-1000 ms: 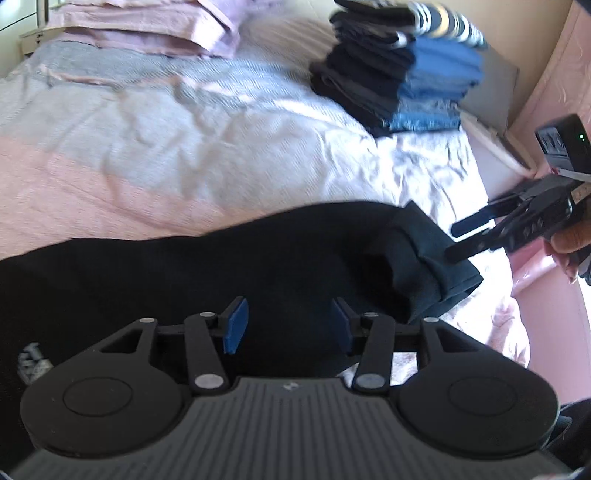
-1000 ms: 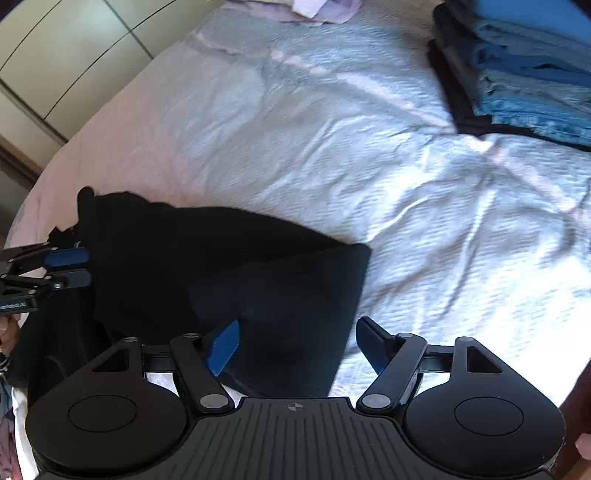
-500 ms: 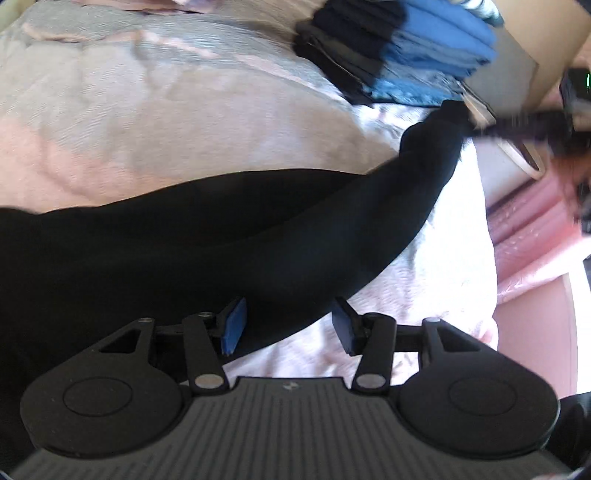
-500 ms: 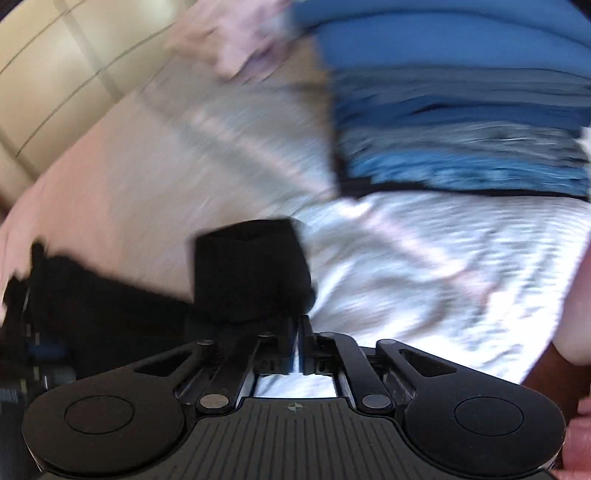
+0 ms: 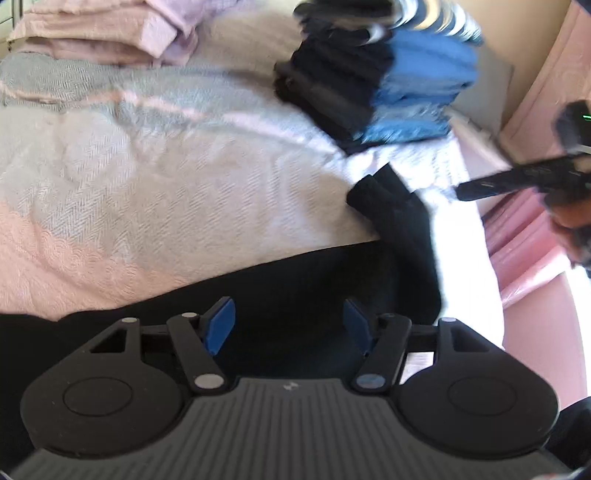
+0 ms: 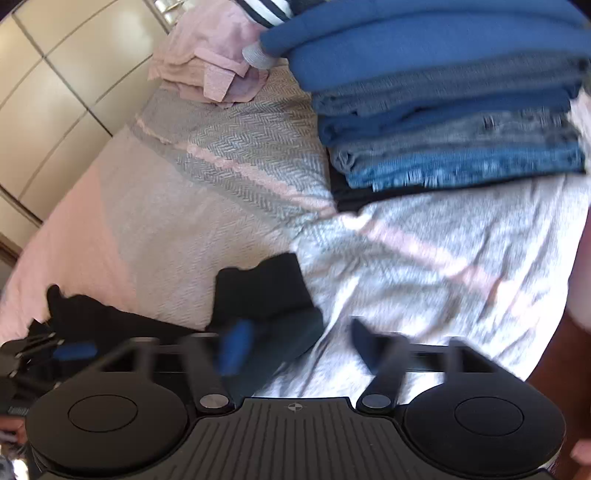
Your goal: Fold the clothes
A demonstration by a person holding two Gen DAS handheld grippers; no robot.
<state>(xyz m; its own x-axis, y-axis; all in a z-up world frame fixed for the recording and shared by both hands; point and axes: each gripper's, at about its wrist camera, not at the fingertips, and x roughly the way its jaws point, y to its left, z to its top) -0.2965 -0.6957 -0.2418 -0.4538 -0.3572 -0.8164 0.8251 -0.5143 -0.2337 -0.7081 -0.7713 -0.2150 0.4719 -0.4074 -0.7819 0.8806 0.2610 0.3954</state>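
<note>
A black garment [image 5: 295,288] lies along the near edge of the bed, its sleeve end [image 5: 388,195] stretched out toward the right. My left gripper [image 5: 288,325] is open and empty just above the black cloth. In the right wrist view the sleeve end [image 6: 262,288] lies on the bedspread in front of my right gripper [image 6: 299,343], which is open and blurred, with nothing between its jaws. The right gripper also shows in the left wrist view [image 5: 491,184], beside the sleeve end. The left gripper shows in the right wrist view [image 6: 55,350] at the far left.
A tall stack of folded blue and dark clothes [image 5: 376,85] stands at the back right of the bed, and fills the upper right of the right wrist view [image 6: 443,103]. Pink folded bedding [image 5: 103,33] lies at the back. Cupboard doors [image 6: 48,92] stand to the left.
My right gripper was shut on the sleeve end and pulled it out to the right; it has now opened and let the sleeve drop on the bed. The left gripper stayed open.
</note>
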